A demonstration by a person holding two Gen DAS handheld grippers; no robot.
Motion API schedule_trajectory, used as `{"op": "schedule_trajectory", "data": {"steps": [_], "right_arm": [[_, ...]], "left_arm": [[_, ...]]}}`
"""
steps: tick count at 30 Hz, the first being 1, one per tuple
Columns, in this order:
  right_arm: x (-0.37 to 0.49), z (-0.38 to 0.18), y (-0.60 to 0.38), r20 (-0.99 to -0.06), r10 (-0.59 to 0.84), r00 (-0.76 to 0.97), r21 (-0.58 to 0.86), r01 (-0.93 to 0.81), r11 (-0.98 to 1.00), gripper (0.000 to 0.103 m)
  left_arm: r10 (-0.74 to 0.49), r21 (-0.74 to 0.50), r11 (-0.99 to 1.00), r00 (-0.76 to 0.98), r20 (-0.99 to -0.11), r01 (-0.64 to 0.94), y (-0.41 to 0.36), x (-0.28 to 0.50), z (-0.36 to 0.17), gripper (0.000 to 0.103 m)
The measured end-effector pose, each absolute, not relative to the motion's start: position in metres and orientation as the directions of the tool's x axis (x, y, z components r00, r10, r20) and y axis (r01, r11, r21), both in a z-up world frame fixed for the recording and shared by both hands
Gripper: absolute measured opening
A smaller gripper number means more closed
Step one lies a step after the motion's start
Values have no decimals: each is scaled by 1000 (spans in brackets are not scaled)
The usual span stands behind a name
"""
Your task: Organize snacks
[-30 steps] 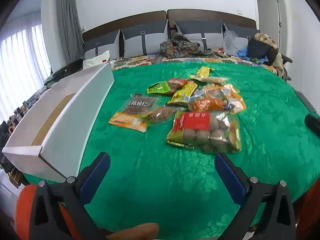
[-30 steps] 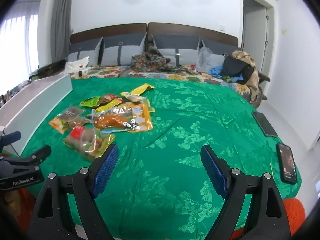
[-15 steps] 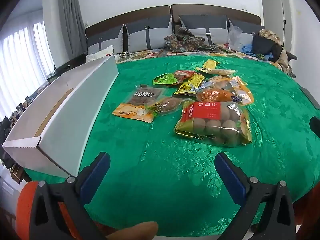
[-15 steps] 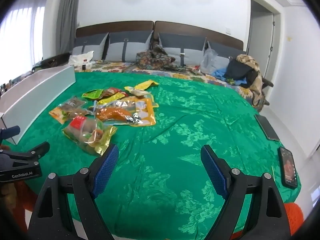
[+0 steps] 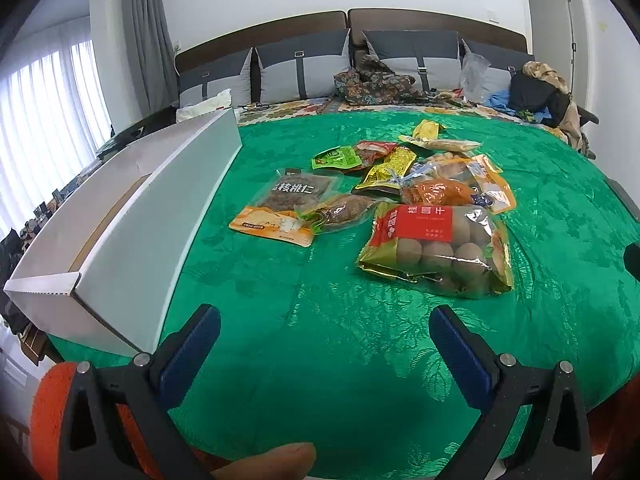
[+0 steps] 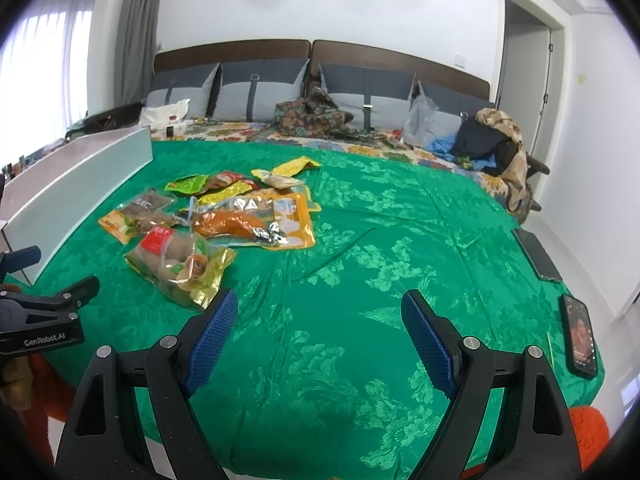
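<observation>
Several snack packets lie in a loose pile on the green bedspread [image 5: 320,340]. Nearest is a clear bag of brown balls with a red label [image 5: 436,252], also in the right wrist view [image 6: 180,264]. Behind it lie an orange chicken-leg packet [image 5: 448,190], a walnut packet [image 5: 292,196], and green [image 5: 336,157] and yellow [image 5: 388,168] packets. A long white open box [image 5: 132,216] stands left of the pile. My left gripper [image 5: 324,344] is open and empty, short of the ball bag. My right gripper [image 6: 316,332] is open and empty, right of the pile.
Two phones [image 6: 580,336] [image 6: 538,254] lie at the bed's right edge. Pillows [image 5: 304,68], a patterned cloth heap [image 5: 376,84] and clothes [image 5: 544,92] lie along the headboard. A window with curtains is on the left, a doorway on the right.
Both grippers have moved forward toward the pile; the snacks look nearer and larger. Both stay open. Nothing on the bed has moved.
</observation>
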State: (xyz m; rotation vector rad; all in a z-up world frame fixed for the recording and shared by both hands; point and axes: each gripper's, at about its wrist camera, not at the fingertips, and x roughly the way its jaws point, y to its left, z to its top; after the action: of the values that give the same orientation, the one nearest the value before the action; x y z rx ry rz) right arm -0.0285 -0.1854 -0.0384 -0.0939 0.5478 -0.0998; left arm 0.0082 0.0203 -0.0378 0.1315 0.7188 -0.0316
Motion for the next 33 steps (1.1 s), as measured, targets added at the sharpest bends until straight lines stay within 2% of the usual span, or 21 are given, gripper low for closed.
{"op": "schedule_trajectory", "data": {"steps": [33], "right_arm": [[-26,-43,-186,-537,-114,836,-108,66,992,87]], "left_arm": [[40,145,986,735,-677,80,18,10,-46,103]]}}
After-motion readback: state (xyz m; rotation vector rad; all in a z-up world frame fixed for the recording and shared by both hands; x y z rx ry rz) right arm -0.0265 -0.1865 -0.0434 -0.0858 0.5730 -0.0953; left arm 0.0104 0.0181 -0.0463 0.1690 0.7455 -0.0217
